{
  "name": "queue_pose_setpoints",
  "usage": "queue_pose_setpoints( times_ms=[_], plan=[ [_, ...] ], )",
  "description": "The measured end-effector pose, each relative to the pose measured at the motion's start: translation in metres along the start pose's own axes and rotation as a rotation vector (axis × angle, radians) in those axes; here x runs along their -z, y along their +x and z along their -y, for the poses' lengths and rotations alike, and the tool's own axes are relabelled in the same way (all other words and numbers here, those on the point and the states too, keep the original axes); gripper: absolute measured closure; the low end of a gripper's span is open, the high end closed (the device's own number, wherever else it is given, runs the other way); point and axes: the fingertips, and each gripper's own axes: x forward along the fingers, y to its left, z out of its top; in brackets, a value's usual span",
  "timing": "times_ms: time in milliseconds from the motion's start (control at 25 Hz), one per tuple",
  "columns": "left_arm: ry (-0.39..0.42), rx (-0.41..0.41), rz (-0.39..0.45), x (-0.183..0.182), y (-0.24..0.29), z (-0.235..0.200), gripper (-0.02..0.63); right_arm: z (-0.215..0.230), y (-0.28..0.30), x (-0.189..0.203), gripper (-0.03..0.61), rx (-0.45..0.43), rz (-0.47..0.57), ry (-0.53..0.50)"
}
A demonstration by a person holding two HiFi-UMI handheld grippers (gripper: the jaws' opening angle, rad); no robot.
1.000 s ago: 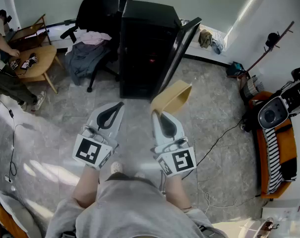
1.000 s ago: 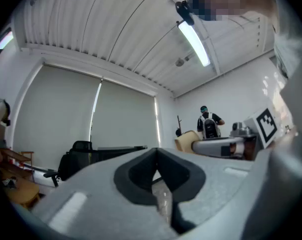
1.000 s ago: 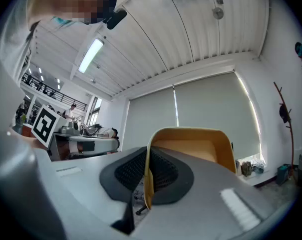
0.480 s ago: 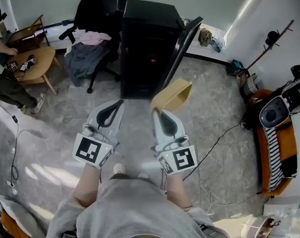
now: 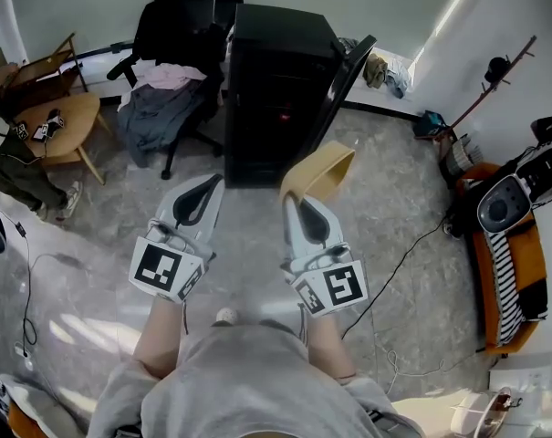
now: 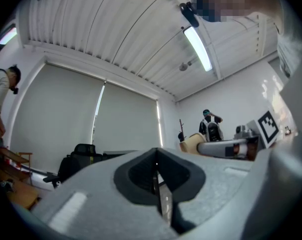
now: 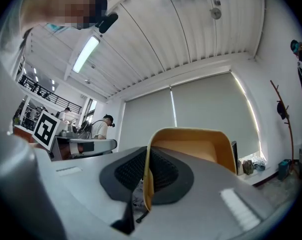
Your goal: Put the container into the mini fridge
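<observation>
Over the last second the mini fridge (image 5: 280, 89) comes slightly nearer in the head view, so the carry looks to be closing in on it. The right gripper (image 5: 296, 204) is clamped on the wall of the container (image 5: 319, 173), which hangs just short of the fridge's open door (image 5: 346, 78). The left gripper (image 5: 210, 184), jaws together and empty, is in front of the fridge.

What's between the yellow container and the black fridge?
Only bare grey floor shows between the container, held by the right gripper, and the fridge, in the head view.
</observation>
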Motion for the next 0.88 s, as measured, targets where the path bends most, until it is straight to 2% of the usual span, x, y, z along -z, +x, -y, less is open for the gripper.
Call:
queue_pose_setpoints(
  times_ms=[200, 440, 880],
  plan=[
    [-0.007, 0.016, 0.015, 0.005, 0.0, -0.014, 0.612, -0.01, 0.012, 0.007, 0.568, 0.007, 0.0, -0.004],
    [-0.024, 0.032, 0.02, 0.009, 0.022, -0.023, 0.612, 0.007, 0.025, 0.011, 0.568, 0.021, -0.01, 0.002],
    [0.001, 0.011, -0.01, 0.03, 0.119, -0.052, 0.612, 0.096, 0.085, 0.026, 0.568, -0.022, -0.019, 0.018]
  ],
)
